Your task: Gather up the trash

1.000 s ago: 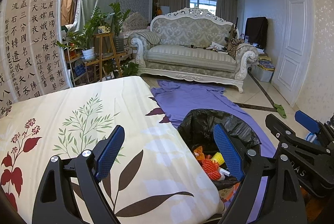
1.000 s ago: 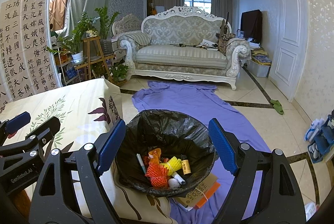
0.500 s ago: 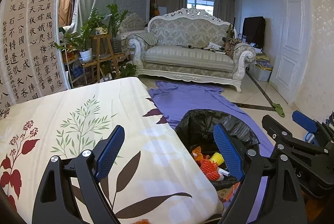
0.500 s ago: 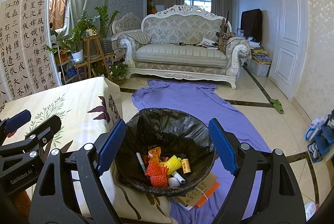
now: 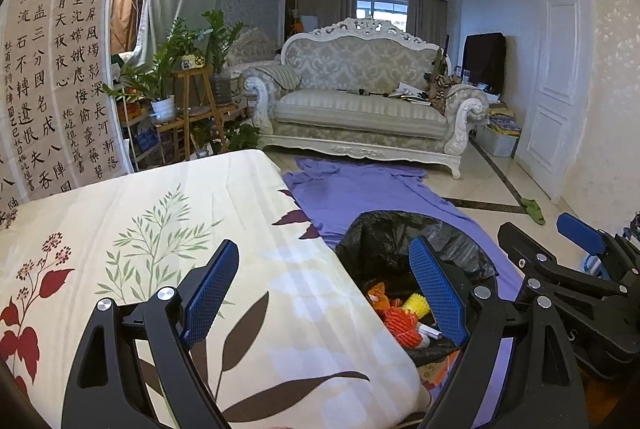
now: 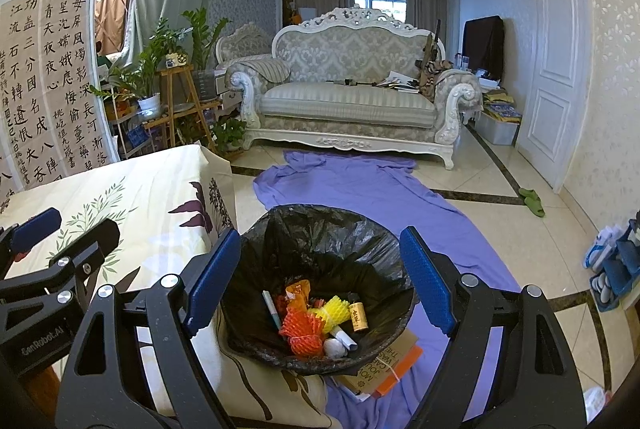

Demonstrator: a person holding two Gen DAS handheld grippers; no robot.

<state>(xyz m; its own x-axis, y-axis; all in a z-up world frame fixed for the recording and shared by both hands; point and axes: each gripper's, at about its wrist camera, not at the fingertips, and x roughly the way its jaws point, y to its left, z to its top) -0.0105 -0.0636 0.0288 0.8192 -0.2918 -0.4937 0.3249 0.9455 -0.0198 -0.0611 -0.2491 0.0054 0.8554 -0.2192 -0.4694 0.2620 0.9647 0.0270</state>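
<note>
Tabletop (image 5: pixel 168 229) with a floral cloth: no trash showing on the part in view, near edge is cut off by the tools. One trash bin (image 6: pixel 320 253), black liner, stands on the floor just beside the tabletop's right edge, on the purple sheet (image 6: pixel 360 189).

Step, as I read it: end of a drop-off, or collection nearly finished. Both tools hang empty. Left tool (image 5: pixel 324 293) is spread wide, nothing between the pads, over the tabletop's right edge. Right tool (image 6: pixel 320 277) is spread wide too, empty, directly above the bin's opening.

Next move probably calls for checking the tabletop and floor for leftovers; if none, done. Nothing graspable sits between either tool's pads now.

Count in bin, right wrist view:
- orange foam net (image 6: pixel 302 331): one, maybe two bunched
- yellow foam net (image 6: pixel 334 311): one
- orange wrapper (image 6: pixel 298 289): one
- pen (image 6: pixel 271 309): one
- small brown bottle (image 6: pixel 358 315): one
- white paper roll (image 6: pixel 345 337): one
- white ball (image 6: pixel 334 348): one

Under the bin: one cardboard piece (image 6: pixel 380 369).
</note>
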